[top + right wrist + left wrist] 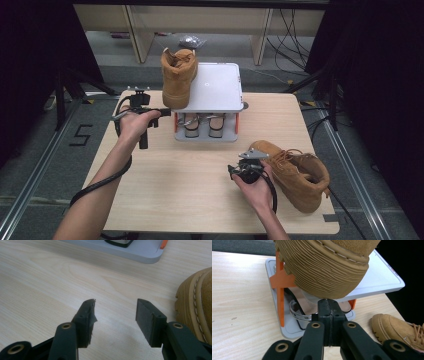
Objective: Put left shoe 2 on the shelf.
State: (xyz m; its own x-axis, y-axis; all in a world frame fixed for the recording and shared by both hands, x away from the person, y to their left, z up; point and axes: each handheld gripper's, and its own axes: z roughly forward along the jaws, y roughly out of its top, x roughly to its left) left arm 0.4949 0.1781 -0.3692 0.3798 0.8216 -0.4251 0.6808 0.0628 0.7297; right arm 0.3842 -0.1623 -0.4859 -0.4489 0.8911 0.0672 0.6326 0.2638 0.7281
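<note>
A tan boot (pixel 178 77) stands on the left end of a grey two-level rack (pixel 220 90), its ribbed sole (pixel 324 270) hanging over the shelf edge. My left gripper (pixel 167 112) is shut with nothing between its jaws. Its tips (pixel 328 303) sit just under the overhanging sole. A second tan boot (pixel 296 172) lies on the table at the right. My right gripper (pixel 248 167) hovers beside its toe, open and holding nothing (pixel 115 312). That boot's toe (pixel 197 307) is just right of the jaws.
The rack has orange posts (pixel 279 290), and its lower plate (pixel 140 251) holds several small items, among them metal rings (pixel 298 311). The wooden table (pixel 190 185) ends close behind the rack. Beyond are floor, cables and dark frames.
</note>
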